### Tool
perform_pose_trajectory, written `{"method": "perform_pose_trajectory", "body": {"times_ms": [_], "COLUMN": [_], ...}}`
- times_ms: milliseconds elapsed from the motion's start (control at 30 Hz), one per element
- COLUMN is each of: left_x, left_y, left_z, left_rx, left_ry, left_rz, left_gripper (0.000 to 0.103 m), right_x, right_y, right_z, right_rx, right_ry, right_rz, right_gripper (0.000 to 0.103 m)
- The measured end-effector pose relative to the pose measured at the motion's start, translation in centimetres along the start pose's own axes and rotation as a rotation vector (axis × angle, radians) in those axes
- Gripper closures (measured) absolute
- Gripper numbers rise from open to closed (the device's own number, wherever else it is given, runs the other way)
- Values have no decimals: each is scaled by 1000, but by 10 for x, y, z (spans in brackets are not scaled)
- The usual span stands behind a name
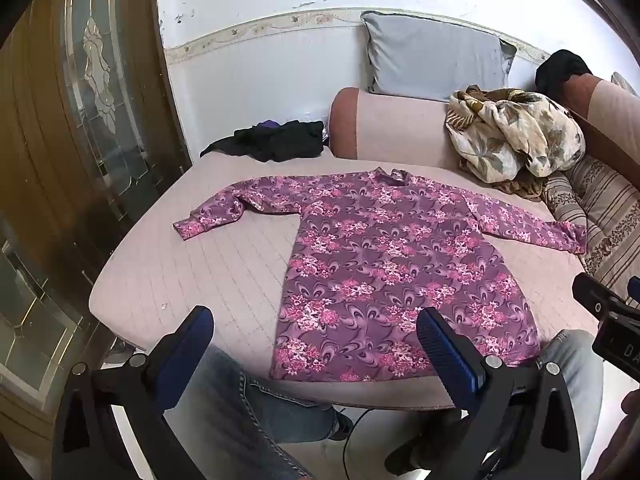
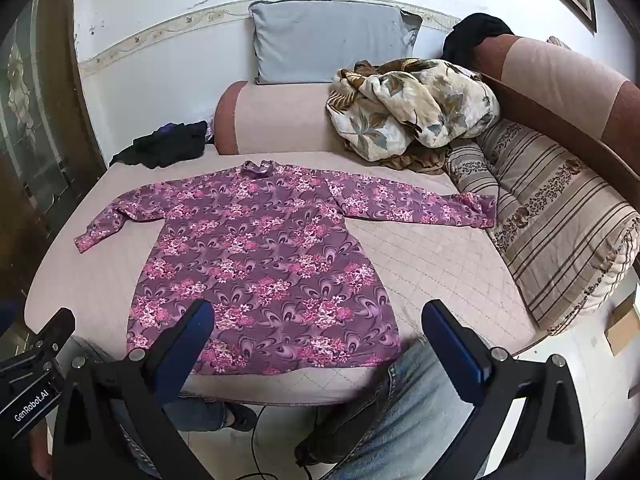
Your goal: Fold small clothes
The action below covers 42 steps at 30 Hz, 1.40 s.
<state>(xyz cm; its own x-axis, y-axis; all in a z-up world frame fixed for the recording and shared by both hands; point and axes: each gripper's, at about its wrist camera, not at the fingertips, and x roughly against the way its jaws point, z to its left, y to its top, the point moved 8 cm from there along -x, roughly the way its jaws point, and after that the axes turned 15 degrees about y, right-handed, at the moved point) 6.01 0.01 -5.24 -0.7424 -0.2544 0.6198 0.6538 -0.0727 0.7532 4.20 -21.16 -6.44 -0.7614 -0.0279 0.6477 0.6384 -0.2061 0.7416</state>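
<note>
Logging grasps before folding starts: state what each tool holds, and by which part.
Nothing is held. The left tool and right tool are both open above the near hem of the purple floral top, which lies flat.

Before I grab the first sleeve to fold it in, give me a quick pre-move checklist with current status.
1. Shirt spread flat on the bed: ok.
2. Both sleeves out; left sleeve kinked: not ok.
3. Left gripper open, empty: ok.
4. Right gripper open, empty: ok.
5. Blanket off the shirt: ok.
6. Right cuff touching the striped pillow: cannot tell.
</note>
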Motion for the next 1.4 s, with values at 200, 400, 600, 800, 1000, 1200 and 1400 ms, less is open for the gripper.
{"method": "perform_pose_trajectory", "body": {"times_ms": [200, 400, 600, 800, 1000, 1200, 1400], "left_x": [0, 0, -1, -2, 2, 5, 6], "left_y": [0, -3, -7, -7, -3, 2, 3], "left_z": [2, -3, -1, -2, -1, 1, 3], "left_rx": [-6, -15, -19, -20, -23, -23, -22], "left_ry": [9, 20, 22, 31, 35, 36, 41], "left_rz": [0, 7, 4, 2, -7, -13, -17], "left_gripper": [0, 0, 0, 0, 0, 0, 0], "right_x": [2, 2, 1, 6, 10, 13, 16], "right_y": [0, 1, 1, 2, 8, 11, 13], "right_z": [0, -2, 0, 0, 0, 4, 5], "right_rx": [3, -2, 2, 0, 3, 8, 8], "right_ry": [-3, 4, -2, -1, -1, -7, -4], "right_rz": [-2, 3, 3, -5, -22, -29, -37], "right_gripper": [0, 0, 0, 0, 0, 0, 0]}}
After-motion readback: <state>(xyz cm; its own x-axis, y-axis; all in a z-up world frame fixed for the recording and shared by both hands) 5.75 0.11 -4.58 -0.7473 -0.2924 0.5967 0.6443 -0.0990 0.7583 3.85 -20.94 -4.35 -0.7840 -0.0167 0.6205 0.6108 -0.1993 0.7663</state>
